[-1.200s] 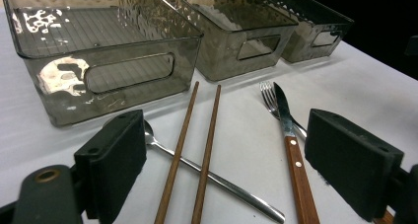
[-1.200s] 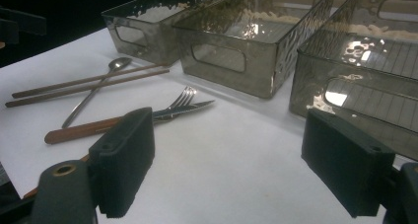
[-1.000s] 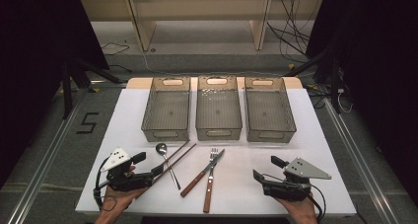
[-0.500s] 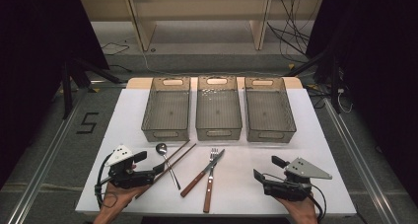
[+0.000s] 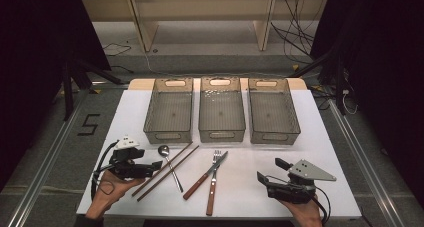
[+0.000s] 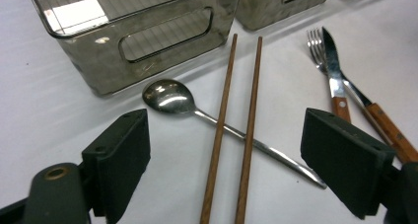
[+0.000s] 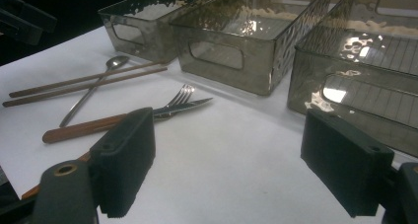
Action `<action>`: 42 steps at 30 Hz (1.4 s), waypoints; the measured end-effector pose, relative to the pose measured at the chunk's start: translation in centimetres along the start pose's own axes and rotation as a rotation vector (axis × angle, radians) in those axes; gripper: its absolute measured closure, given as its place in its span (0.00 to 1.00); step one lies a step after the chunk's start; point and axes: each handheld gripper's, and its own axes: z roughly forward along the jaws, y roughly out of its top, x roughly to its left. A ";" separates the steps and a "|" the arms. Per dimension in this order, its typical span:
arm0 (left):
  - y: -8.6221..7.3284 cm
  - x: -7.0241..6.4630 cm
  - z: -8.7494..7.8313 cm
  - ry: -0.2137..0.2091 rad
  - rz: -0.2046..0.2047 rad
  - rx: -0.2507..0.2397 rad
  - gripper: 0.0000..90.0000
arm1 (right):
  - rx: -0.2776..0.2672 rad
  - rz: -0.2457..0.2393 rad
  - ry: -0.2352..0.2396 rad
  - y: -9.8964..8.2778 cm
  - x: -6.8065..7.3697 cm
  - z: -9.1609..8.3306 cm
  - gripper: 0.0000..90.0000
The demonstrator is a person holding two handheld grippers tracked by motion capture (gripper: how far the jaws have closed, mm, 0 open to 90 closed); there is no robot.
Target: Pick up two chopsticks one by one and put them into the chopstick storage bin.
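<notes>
My left gripper (image 5: 152, 169) is open at the table's front left. Between its jaws lie a steel spoon (image 6: 170, 95) and a pair of brown chopsticks (image 6: 254, 100), which cross over the spoon's handle. In the high view the spoon (image 5: 171, 169) and chopsticks (image 5: 165, 169) rest just right of that gripper. A fork (image 5: 213, 184) and a knife (image 5: 205, 176), both wooden-handled, lie crossed at the front middle. My right gripper (image 5: 269, 170) is open at the front right, holding nothing. Its own view (image 7: 231, 150) looks over bare table toward the fork (image 7: 182, 93) and knife (image 7: 187, 105).
Three clear grey bins stand side by side behind the cutlery: left (image 5: 167, 135), middle (image 5: 221, 135) and right (image 5: 275, 137). All look empty. The white table (image 5: 325, 152) has bare room on the right. The table's front edge runs just under both hands.
My left gripper has edged a little forward toward the spoon and chopsticks. The right gripper and the cutlery have stayed where they were.
</notes>
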 end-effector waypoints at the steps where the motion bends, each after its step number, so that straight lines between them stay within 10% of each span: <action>1: 0.1 0.0 0.0 0.002 0.005 0.019 0.21 | 0.000 0.000 0.000 0.0 0.0 0.0 0.24; 20: 1.6 0.6 3.3 0.019 0.129 0.376 0.37 | 0.018 -0.011 0.002 0.0 0.1 0.2 0.24; 42: 1.7 0.4 6.1 -0.028 0.199 0.549 0.71 | 0.030 -0.019 0.001 0.0 0.2 0.3 0.25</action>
